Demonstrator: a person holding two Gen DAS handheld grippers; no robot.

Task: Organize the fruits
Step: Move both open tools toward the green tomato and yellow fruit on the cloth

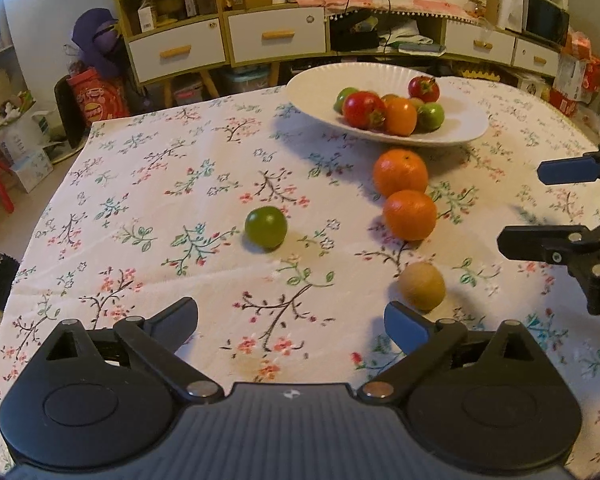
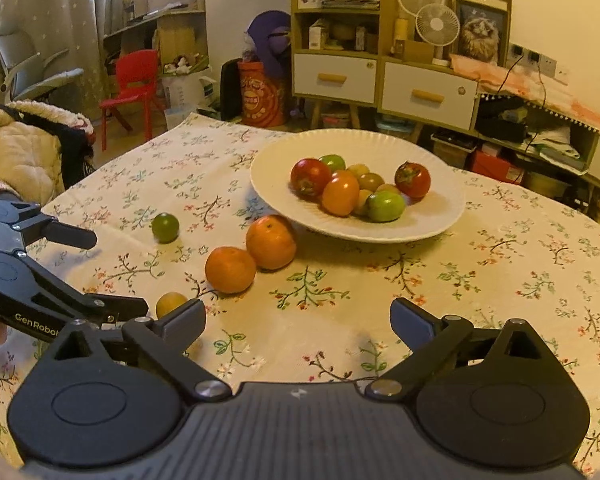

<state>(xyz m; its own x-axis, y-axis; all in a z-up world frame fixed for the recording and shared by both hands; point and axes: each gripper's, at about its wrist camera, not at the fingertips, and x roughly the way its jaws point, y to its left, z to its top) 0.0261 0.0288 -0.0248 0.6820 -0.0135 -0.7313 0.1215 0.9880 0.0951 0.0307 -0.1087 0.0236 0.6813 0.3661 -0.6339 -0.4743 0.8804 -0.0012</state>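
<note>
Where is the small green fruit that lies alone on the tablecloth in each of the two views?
Left wrist view: the green fruit lies near the middle, left of the two oranges.
Right wrist view: the green fruit lies at the left, beyond and left of the oranges.
Shared landmark: the white plate of fruit behind it.

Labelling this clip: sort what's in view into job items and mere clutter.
Job: white plate of fruit, two oranges, green fruit, yellowish fruit, left gripper and right gripper, both open.

Clutter: red chair, fans, cat picture, drawers.
</note>
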